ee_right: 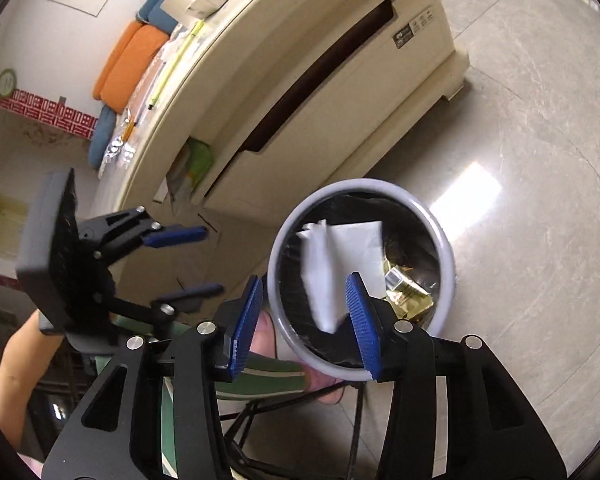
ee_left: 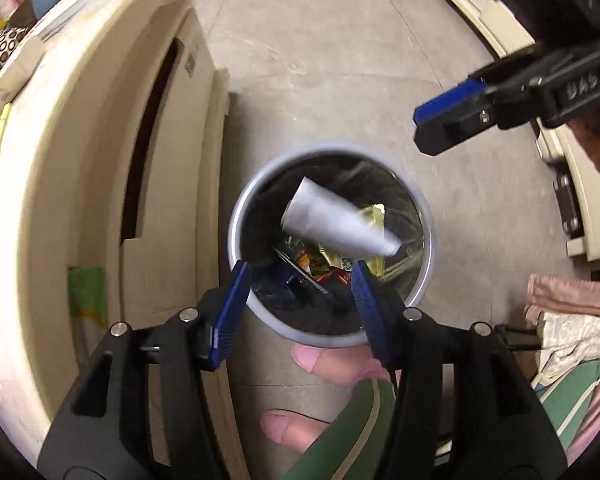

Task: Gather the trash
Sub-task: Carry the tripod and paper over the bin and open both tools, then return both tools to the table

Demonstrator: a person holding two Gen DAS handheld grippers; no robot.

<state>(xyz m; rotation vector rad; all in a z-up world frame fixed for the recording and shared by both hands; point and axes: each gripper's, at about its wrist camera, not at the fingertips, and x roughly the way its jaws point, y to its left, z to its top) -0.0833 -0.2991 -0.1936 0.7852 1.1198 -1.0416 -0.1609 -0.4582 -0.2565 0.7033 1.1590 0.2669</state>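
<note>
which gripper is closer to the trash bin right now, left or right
It's close, but probably the right gripper: it hangs open right over the trash bin, fingers straddling the near rim. The left gripper, also open, hangs above the bin's near edge, apparently slightly higher. A white paper lies inside.

white paper in grey-rimmed bin with black liner; blue-padded tongs.

The left two-finger gripper, black-framed with blue ribbed pads, is held above the round grey-rimmed trash bin, its jaws spread wide with nothing between them. The right gripper of the same build is likewise held parted and unladen over the bin's near rim. A bare forearm (the left one) is seen behind its gripper.
</note>
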